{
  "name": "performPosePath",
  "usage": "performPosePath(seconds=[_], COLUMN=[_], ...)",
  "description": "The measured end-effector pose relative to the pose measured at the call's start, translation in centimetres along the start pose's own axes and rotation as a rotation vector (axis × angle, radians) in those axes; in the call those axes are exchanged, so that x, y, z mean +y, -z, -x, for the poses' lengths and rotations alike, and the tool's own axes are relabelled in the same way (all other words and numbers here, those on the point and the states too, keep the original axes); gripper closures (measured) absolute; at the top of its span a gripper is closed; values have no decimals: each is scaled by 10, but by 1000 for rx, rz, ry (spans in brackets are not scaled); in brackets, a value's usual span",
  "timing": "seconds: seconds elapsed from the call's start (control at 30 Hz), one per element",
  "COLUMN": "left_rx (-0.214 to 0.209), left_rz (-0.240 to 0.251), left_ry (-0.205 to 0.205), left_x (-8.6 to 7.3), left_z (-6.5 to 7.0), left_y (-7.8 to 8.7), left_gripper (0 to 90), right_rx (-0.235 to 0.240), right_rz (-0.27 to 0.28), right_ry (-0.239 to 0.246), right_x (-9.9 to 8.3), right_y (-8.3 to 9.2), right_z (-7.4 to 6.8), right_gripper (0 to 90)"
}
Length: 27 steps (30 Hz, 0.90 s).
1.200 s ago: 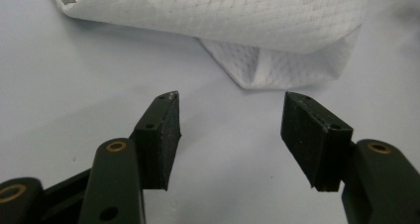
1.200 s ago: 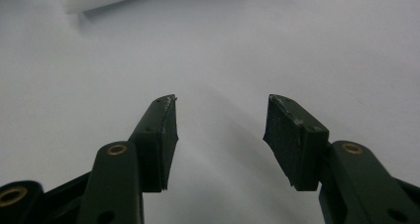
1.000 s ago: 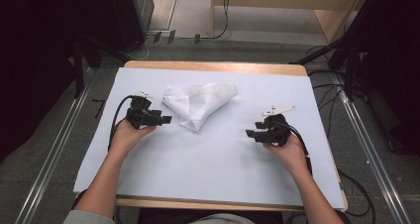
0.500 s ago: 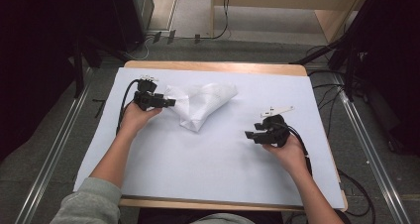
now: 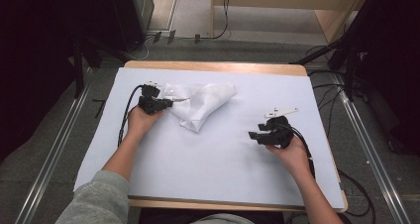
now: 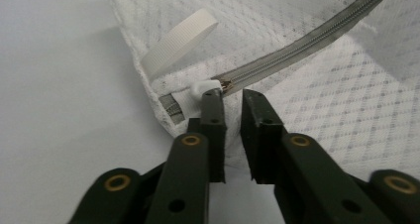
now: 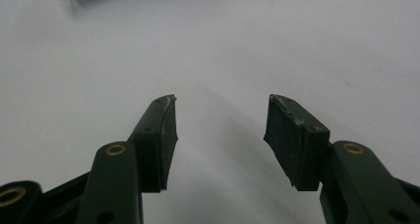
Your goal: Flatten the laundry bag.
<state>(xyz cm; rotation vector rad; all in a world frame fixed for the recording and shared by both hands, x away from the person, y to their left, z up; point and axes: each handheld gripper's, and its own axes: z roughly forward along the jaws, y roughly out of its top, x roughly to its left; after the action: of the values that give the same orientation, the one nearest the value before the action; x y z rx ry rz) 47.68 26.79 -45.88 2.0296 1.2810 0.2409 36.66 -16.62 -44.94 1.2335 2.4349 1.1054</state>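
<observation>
A white mesh bag [image 5: 200, 102] lies crumpled at the back middle of the table, with a grey zipper [image 6: 307, 45] and a white ribbed loop [image 6: 178, 45] at its left corner. My left gripper [image 5: 171, 102] reaches that corner from the left. In the left gripper view its jaws [image 6: 232, 92] have just closed to a narrow gap, and the zipper pull [image 6: 225, 85] sits at their tips. My right gripper [image 5: 253, 135] rests at the right of the table, apart from the bag. Its jaws [image 7: 223, 115] are open over bare sheet.
A pale sheet [image 5: 213, 164] covers the wooden table [image 5: 213, 65]. Black cables trail from both grippers over the table's sides. Metal rails run along the floor on both sides, and dark stands rise at the back.
My left hand moved away from me and to the left, then settled at the bag's left corner, against the fabric. The right hand kept still.
</observation>
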Motion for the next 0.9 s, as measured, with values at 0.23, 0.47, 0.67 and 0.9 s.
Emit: performPosePath(seconds=[0.23,0.47,0.67,0.9], left_rx=[-52,-131,-189,-277], left_rz=[27,97,114,99], left_ry=[44,-34,-108,-171], left_x=[8,30,39,40], left_z=[2,39,75,119], left_y=[11,37,45,38], left_gripper=[900,900,900,900], right_rx=[-7,-15,-30,-60], right_rz=[4,4,18,31], right_ry=[-6,-14,-34,-72], right_x=[-1,-1,0,1], right_y=[1,3,7,19], right_z=[2,4,7,14], right_gripper=[473,474,479,502])
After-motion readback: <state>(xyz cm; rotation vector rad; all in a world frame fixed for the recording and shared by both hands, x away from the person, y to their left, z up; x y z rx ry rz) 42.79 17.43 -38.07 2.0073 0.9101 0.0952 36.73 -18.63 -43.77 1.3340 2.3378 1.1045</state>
